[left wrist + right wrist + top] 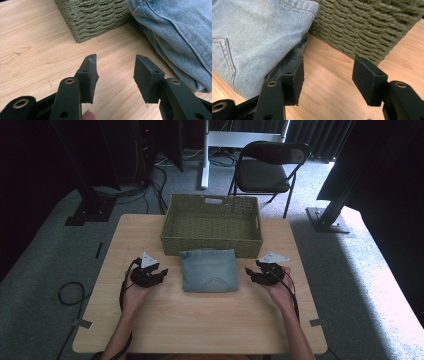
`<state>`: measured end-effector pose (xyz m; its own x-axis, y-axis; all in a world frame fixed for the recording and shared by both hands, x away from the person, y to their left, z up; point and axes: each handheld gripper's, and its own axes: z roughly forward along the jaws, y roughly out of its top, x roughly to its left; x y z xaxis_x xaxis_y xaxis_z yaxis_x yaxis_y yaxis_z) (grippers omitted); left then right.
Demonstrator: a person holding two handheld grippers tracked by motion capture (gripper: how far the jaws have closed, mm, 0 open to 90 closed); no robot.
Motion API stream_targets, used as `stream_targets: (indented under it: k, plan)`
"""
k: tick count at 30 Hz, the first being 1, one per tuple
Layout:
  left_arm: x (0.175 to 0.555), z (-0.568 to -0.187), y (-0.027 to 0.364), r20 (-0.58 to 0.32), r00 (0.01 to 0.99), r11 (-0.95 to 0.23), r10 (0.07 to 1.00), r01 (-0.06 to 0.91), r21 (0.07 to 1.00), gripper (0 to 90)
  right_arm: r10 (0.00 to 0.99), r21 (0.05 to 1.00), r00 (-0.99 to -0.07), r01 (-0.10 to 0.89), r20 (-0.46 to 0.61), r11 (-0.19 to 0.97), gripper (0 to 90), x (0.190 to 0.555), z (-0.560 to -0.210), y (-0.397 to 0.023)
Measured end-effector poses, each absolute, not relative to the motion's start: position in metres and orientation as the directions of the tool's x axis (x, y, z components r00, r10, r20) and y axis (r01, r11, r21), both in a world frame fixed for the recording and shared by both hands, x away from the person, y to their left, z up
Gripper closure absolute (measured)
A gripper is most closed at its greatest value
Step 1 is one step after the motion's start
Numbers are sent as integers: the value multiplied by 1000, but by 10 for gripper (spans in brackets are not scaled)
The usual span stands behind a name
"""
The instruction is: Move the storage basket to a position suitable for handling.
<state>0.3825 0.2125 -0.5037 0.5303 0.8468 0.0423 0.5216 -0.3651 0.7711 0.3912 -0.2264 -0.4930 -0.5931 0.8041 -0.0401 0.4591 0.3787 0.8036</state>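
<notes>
Step in hand, as judged: staging for a two-sided pick of the folded jeans (209,270). The left gripper (161,273) sits at the jeans' 9 o'clock, the right gripper (250,274) at their 3 o'clock, each just beside the fabric and not touching it. Both grippers stand with jaws apart and nothing between the pads; the left gripper view and right gripper view each show bare table (200,320) between the jaws.

Location of the jeans: centre of the table, flat, with the far edge against the front wall of the basket (212,244), which lies at their 12 o'clock. The basket appears empty.

Next move, as judged: bring each gripper inward, slide one jaw low under the side fold, close on the stacked layers, then lift both sides level and carry toward 12 o'clock over the basket wall. Uneven lift is likely to let the fold slump open.

Condition of the jeans: light blue denim, folded to a compact near-square; a back pocket with stitched seam faces up; edges rounded and thick with several layers.
</notes>
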Motion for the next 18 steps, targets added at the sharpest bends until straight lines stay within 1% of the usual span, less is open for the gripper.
stream_targets:
  k: [3, 8, 18]
  plan:
    - [384, -502, 213, 27, 528, -352, 849, 525, 775, 539, 807, 805, -589, 457, -45, 378, 425, 392, -493, -227]
    - [384, -499, 214, 23, 527, -347, 850, 525, 777, 537, 816, 812, -577, 459, -35, 360, 429, 393, -489, -230]
    - [386, -495, 216, 8, 519, -325, 855, 523, 788, 532, 832, 820, -553, 451, -52, 351, 428, 398, -482, -231]
